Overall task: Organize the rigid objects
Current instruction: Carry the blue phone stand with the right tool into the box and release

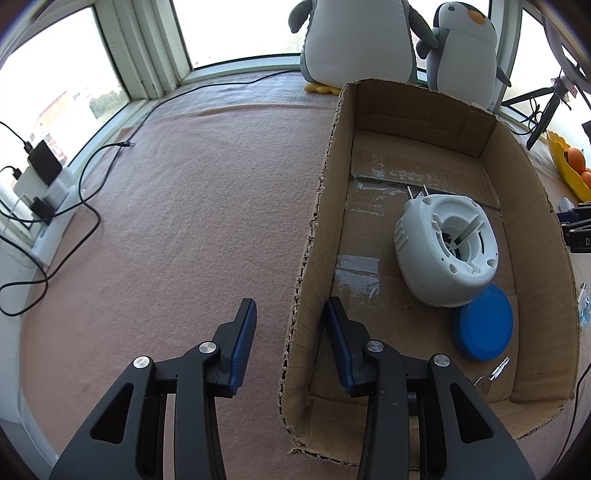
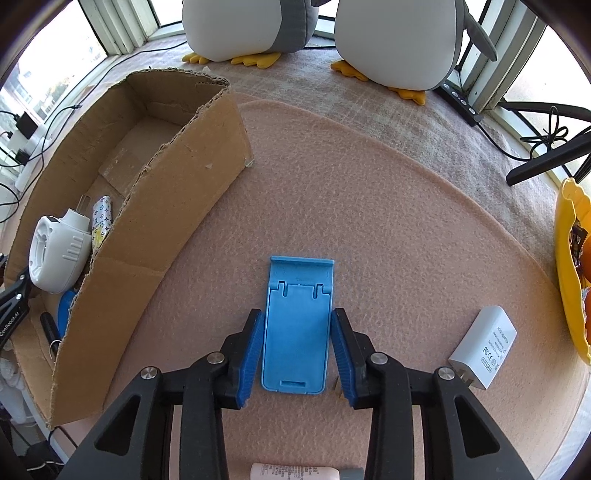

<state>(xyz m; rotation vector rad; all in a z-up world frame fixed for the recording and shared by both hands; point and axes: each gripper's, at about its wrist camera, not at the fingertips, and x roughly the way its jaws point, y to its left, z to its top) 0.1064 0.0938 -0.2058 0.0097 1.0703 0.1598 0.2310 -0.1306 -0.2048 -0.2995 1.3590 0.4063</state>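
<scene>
Blue phone stand (image 2: 295, 325) flat on pink felt, between right gripper (image 2: 297, 350) fingers — released, left gripper (image 1: 290, 343) fingers clenching cardboard box wall (image 1: 306, 280).

We find the pink mat (image 2: 369, 206) open between the cardboard box (image 2: 177, 229) and white charger (image 2: 484, 350); the box's tall wall (image 1: 314, 258) blocks sideways entry, its far half bare beyond the white plug-in device (image 1: 443, 251)

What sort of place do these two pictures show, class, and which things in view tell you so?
Probably a home, on a wide window ledge or bay-window seat. The clues: windows close behind, a pink blanket spread as the surface, and two plush penguins against the glass.
</scene>
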